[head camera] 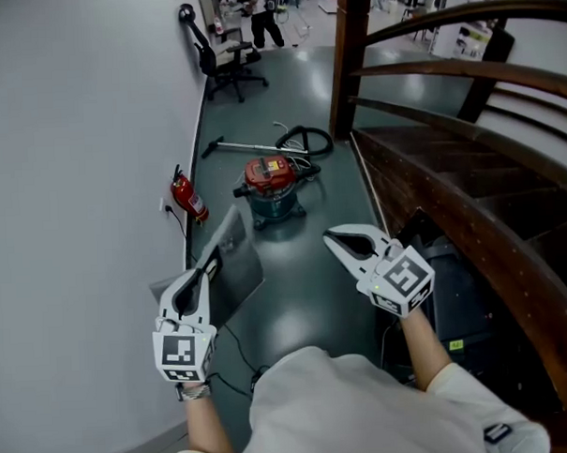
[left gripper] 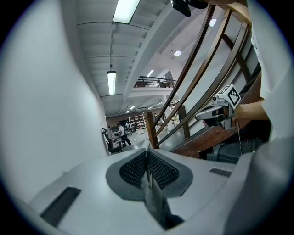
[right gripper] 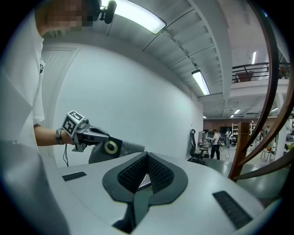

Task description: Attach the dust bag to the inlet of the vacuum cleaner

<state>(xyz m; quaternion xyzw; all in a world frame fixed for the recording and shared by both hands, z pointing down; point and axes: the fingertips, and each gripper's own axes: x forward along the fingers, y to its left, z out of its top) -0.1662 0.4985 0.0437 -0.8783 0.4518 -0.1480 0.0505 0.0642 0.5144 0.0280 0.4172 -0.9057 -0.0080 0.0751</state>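
The vacuum cleaner [head camera: 271,188], red on top with a teal drum, stands on the floor some way ahead; its black hose [head camera: 305,139] and wand lie behind it. My left gripper [head camera: 208,264] is shut on the grey dust bag [head camera: 236,262], which hangs out in front of it. In the right gripper view the dust bag [right gripper: 120,148] shows a black collar with a yellow ring. In the left gripper view, a thin edge of the bag [left gripper: 155,198] sits between the closed pads. My right gripper [head camera: 335,235] is shut and holds nothing, level with the left one.
A white wall runs along the left, with a red fire extinguisher [head camera: 189,197] at its foot. A dark wooden staircase railing [head camera: 449,157] fills the right side, with a black case [head camera: 456,302] under it. An office chair [head camera: 228,64] and a person [head camera: 265,15] are far back.
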